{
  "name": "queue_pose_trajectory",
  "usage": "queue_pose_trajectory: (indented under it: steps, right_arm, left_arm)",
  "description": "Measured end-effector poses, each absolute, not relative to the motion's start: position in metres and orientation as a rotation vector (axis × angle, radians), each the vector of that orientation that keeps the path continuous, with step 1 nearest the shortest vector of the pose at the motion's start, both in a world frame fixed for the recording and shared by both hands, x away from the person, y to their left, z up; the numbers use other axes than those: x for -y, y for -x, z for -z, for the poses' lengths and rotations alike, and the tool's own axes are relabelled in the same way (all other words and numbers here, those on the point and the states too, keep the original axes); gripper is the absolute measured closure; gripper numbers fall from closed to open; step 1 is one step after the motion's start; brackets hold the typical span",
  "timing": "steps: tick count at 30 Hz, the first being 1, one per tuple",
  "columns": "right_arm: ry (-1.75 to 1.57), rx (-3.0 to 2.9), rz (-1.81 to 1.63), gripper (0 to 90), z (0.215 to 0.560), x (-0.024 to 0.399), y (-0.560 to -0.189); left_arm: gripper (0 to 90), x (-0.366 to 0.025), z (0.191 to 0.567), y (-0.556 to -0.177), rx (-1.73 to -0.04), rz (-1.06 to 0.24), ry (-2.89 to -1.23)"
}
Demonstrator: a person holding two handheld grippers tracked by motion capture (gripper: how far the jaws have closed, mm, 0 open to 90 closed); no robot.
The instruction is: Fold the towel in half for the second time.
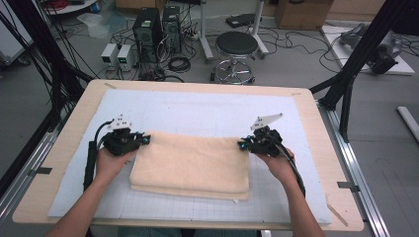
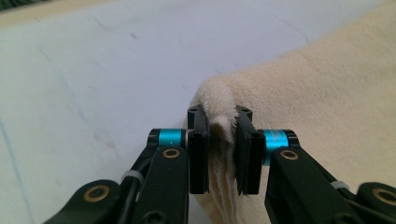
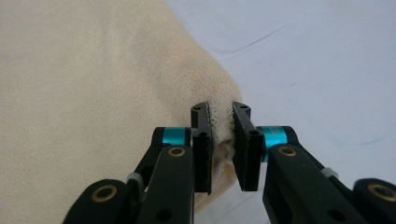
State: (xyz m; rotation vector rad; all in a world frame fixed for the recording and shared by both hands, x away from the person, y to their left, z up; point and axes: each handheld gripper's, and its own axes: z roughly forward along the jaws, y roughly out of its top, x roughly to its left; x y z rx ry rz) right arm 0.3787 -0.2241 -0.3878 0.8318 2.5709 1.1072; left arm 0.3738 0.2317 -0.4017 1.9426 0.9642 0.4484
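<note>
Black jaws of the left gripper (image 2: 223, 140) and the right gripper (image 3: 220, 135) each pinch a far corner of the folded cream terry towel (image 1: 190, 165), which lies between them on the pale grid mat (image 1: 197, 111), likely so both corners lift together for another fold.

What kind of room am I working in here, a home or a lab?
Most likely a robotics or data-collection lab, not a home. Beyond the wooden table with its gridded mat stand computer towers, bench power supplies with cables across the floor, and a black metal frame.
</note>
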Motion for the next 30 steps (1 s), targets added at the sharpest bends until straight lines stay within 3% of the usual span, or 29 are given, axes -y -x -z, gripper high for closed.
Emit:
queue_pose_trajectory:
  steps: [10, 13, 14, 19, 24, 30]
  right_arm:
    - [-0.938, -2.490, -1.038, 78.8, 0.373, 0.216, -0.449]
    - [-0.990, -2.445, -0.986, 60.7, 0.379, 0.219, -0.458]
    - [-1.012, -2.448, -0.988, 59.4, 0.380, 0.222, -0.458]
    - [-0.957, -2.470, -1.098, 53.9, 0.379, 0.233, -0.441]
    - [-0.836, -2.494, -1.134, 52.4, 0.375, 0.234, -0.409]
    - [-0.715, -2.533, -1.142, 51.6, 0.377, 0.232, -0.376]
  left_arm:
    - [75.9, -0.223, 0.387, -0.434, -1.063, -0.521, -1.899]
    - [53.6, -0.220, 0.389, -0.434, -1.059, -0.586, -1.918]
    - [52.5, -0.222, 0.390, -0.432, -1.050, -0.559, -1.910]
    - [48.2, -0.234, 0.390, -0.416, -1.014, -0.472, -1.903]
    - [46.5, -0.243, 0.389, -0.382, -0.927, -0.494, -1.847]
    - [44.5, -0.251, 0.402, -0.347, -0.837, -0.442, -1.902]
